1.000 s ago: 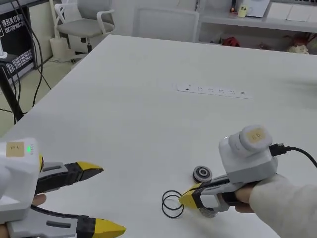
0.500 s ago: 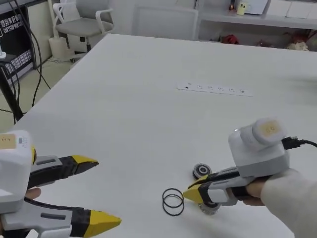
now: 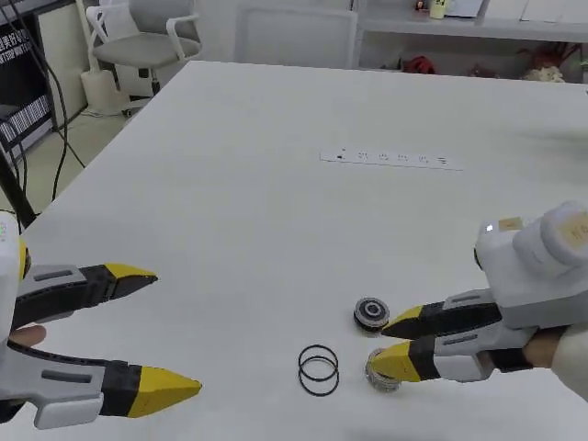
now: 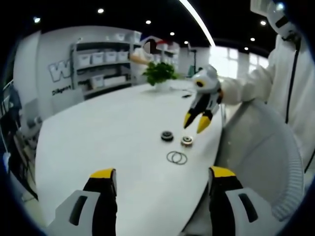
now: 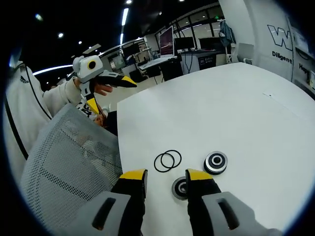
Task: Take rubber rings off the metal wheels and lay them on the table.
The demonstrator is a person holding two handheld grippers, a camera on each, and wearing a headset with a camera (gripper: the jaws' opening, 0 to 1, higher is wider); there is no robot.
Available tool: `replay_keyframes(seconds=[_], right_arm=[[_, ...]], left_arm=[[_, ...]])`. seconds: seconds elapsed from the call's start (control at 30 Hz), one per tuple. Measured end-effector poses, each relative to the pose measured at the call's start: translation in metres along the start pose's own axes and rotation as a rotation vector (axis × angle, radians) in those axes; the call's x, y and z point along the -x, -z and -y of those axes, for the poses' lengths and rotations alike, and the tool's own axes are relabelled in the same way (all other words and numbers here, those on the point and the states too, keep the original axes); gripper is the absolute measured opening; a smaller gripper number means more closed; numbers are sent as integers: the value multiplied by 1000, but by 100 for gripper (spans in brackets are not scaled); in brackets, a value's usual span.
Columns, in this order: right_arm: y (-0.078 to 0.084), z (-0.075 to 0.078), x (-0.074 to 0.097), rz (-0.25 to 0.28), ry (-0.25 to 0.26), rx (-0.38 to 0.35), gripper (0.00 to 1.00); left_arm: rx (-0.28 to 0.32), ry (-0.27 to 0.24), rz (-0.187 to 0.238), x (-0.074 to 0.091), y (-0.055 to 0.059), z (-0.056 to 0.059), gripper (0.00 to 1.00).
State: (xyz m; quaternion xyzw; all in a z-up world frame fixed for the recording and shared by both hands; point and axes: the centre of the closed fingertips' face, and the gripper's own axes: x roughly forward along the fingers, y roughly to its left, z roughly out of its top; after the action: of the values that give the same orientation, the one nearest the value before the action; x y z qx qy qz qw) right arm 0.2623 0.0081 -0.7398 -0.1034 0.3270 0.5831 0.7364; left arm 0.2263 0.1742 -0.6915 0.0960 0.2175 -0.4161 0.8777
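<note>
Two loose rubber rings (image 3: 319, 369) lie overlapping on the surface (image 3: 276, 184), off their wheel and parked flat. Just right of the rings, the shinier wheel (image 3: 381, 375) sits by the lower jaw of the right hand-held gripper (image 3: 388, 341). Its jaws are parted a little and hold nothing; whether one touches that wheel, I can't tell. Just beyond, the dark-rimmed wheel (image 3: 371, 313) looks to have rubber on, so it is likely next. Left of the rings, well apart, the left hand-held gripper (image 3: 161, 331) hangs wide open and empty, probably ready to steady a wheel. Watch the edge: in the right gripper view the rings lie near the surface's near edge, a mesh chair (image 5: 64, 157) just past it. Beyond the rings, toward the power strip (image 3: 390, 159), there's plenty of bare room.
</note>
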Motion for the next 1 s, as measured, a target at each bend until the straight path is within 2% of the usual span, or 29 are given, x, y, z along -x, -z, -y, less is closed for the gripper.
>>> replay_keyframes(seconds=[0.1, 0.3, 0.43, 0.53, 0.63, 0.77, 0.83, 1.0], right_arm=[[-4, 3, 10, 20, 20, 1, 33], [-8, 14, 32, 43, 75, 21, 36], [-12, 18, 43, 64, 90, 8, 40], [-20, 23, 53, 92, 119, 10, 43], [-29, 25, 59, 123, 123, -4, 44], [-46, 36, 69, 174, 161, 3, 44], [-54, 41, 73, 209, 170, -8, 44], [-64, 47, 77, 249, 177, -13, 44]], left_arm=[[-15, 15, -8, -1, -4, 2, 76], [-55, 48, -12, -2, -19, 8, 78], [-84, 71, -9, -2, -31, 12, 78], [-108, 83, 16, -3, -46, 13, 79], [-125, 87, 29, -5, -57, 13, 79], [-163, 74, 12, -9, -69, 4, 78], [-173, 71, 26, -11, -80, 1, 78], [-220, 99, 63, -18, -104, 0, 76]])
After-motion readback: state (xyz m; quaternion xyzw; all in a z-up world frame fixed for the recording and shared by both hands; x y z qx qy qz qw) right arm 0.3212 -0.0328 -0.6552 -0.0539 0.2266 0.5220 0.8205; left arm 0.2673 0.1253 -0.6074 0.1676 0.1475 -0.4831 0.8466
